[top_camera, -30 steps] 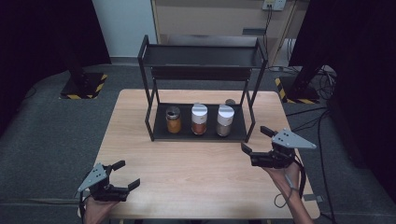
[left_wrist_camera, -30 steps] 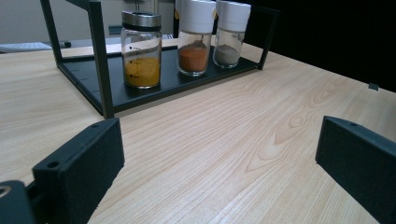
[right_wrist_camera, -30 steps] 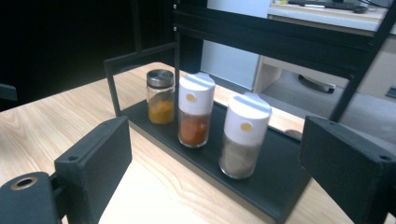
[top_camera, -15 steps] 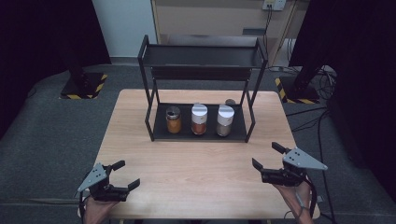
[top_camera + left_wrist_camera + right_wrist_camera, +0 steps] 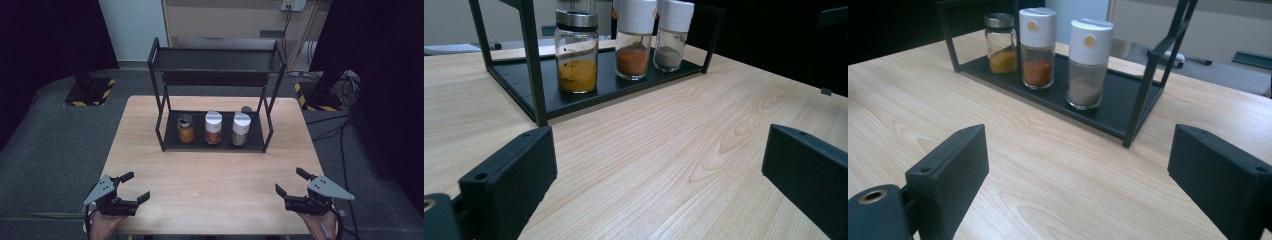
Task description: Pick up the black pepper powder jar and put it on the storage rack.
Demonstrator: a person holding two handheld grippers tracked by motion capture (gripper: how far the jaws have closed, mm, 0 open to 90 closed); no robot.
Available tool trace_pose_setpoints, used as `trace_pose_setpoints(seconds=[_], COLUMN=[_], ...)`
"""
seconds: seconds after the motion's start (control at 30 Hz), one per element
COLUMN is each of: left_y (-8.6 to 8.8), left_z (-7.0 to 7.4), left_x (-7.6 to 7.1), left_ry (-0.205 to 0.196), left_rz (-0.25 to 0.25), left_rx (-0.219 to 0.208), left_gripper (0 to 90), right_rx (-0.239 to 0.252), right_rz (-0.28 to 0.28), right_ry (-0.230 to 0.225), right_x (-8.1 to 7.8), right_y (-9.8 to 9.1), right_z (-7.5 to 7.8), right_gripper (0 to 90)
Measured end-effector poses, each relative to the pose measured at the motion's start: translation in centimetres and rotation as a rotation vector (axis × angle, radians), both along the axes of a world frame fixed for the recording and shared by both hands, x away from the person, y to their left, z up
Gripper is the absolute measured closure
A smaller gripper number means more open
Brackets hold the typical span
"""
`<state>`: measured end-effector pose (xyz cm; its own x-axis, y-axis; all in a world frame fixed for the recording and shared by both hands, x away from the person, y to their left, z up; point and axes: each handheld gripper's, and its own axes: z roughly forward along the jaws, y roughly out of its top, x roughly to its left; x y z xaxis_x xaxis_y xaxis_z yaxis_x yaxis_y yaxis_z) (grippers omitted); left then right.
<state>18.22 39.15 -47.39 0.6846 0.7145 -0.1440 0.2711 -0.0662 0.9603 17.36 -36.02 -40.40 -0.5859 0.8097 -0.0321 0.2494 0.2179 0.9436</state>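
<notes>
A black two-tier rack (image 5: pixel 215 145) stands at the back middle of the wooden table (image 5: pixel 210 175). On its bottom shelf stand three spice jars in a row: a metal-lidded yellow one (image 5: pixel 185 129) (image 5: pixel 575 52) (image 5: pixel 1000 42), a white-capped orange one (image 5: pixel 213 128) (image 5: pixel 634 37) (image 5: pixel 1037 47) and a white-capped grey one (image 5: pixel 241 129) (image 5: pixel 672 32) (image 5: pixel 1088 62). My left gripper (image 5: pixel 131 186) rests open at the table's front left corner. My right gripper (image 5: pixel 291 181) is open at the front right corner. Nothing lies between either pair of jaws.
A small grey round object (image 5: pixel 246 109) lies on the table behind the rack's right end. The rack's top shelf (image 5: pixel 215 62) is bare. Dark floor and black stands surround the table.
My right gripper has pulled back from mid-table height on the right to the front right corner. The left gripper has stayed put.
</notes>
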Motion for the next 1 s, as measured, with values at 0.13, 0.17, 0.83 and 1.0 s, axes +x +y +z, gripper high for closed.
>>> trace_pose_setpoints(seconds=[0.13,0.17,0.83,1.0], left_y=[0.0,0.0,0.2,0.2], left_z=[0.0,0.0,-0.2,-0.2], left_x=[0.0,0.0,0.1,0.1], left_ry=[0.000,0.000,-0.006,-0.006], left_rz=[0.001,0.001,-0.006,-0.006], left_rx=[-0.001,-0.001,-0.012,-0.012], left_gripper=[0.5,0.5,0.6,0.6], right_rx=[0.001,-0.001,0.003,0.013], right_rz=[-0.017,-0.021,-0.037,-0.037], right_ry=[0.008,0.008,0.006,0.018], right_x=[-0.4,-0.4,-0.5,-0.3], right_y=[-0.3,-0.4,-1.0,-1.1], right_z=[-0.5,-0.6,-2.0,-2.1], right_gripper=[9.6,9.6,9.7,9.6])
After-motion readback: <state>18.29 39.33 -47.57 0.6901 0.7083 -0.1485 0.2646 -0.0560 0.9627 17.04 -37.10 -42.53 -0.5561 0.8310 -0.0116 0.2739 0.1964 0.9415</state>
